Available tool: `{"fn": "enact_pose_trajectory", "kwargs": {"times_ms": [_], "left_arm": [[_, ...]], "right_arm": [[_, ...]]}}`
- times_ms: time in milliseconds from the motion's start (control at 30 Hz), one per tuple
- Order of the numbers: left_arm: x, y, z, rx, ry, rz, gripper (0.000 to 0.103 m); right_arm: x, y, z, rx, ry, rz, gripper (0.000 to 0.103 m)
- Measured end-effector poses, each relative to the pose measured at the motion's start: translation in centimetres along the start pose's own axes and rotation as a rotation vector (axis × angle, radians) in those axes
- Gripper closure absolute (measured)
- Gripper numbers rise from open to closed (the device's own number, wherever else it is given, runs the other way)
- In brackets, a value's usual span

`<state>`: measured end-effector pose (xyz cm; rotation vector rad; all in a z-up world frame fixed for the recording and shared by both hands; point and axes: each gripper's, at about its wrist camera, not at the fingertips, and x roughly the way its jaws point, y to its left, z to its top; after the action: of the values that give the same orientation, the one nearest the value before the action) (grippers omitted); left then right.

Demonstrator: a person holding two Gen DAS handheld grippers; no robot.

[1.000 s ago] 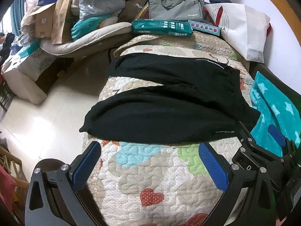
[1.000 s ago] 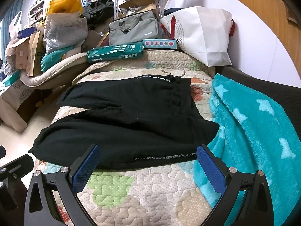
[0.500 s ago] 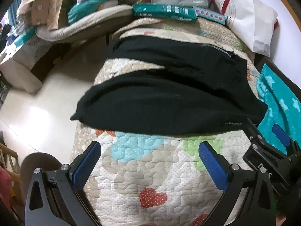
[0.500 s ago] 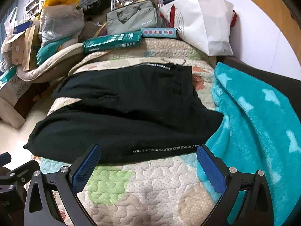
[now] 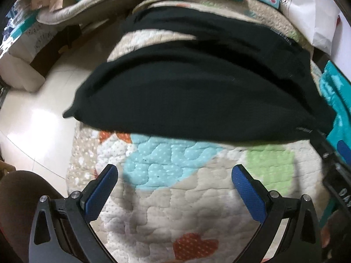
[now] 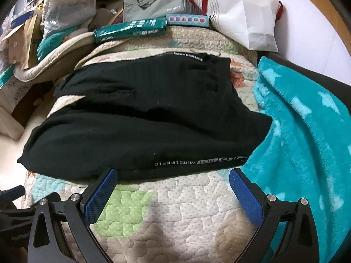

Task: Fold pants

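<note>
I see one pair of black pants [image 6: 149,118] spread on the quilt [image 6: 175,214], both legs apart. Only my right view shows the teal blanket [image 6: 307,131] beside them. Left gripper [image 5: 174,175] and right gripper [image 6: 173,176] gape wide, empty, over the quilt

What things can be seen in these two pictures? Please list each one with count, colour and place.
pants: one, black, spread flat on the quilt
quilt: one, cream with coloured patches, under the pants
blanket: one, teal, right of the pants
paper bag: one, white, far right
laptop bag: one, grey, far end
long box: one, green, far edge of the quilt
left gripper: open, near the pants' front edge
right gripper: open, at the pants' front edge
</note>
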<state>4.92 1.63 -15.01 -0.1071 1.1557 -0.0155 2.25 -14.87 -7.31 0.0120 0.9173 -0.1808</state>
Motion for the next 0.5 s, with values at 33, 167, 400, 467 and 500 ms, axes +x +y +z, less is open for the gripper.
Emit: {"fn": "enact_pose_trajectory", "kwargs": {"times_ms": [33,167,400,467,500], "left_arm": [[0.6,0.2,-0.1,0.001,0.008,0.000,0.000],[1.4,0.1,-0.4,0.018,-0.017,0.018,0.000],[1.8,-0.6,-0.7,0.025,-0.052,0.033,0.000],[1.9,-0.6,-0.7,0.022,-0.053,0.033,0.000],[1.9,-0.6,-0.7,0.022,-0.053,0.033,0.000]], "right_arm": [[0.2,0.1,0.0,0.000,0.005,0.000,0.000],[1.0,0.3,-0.1,0.001,0.031,0.000,0.000],[1.7,0.6,-0.3,-0.003,0.058,0.006,0.000],[1.7,0.6,-0.4,-0.002,0.059,0.007,0.000],[1.7,0.6,-0.4,-0.002,0.058,0.007,0.000]]}}
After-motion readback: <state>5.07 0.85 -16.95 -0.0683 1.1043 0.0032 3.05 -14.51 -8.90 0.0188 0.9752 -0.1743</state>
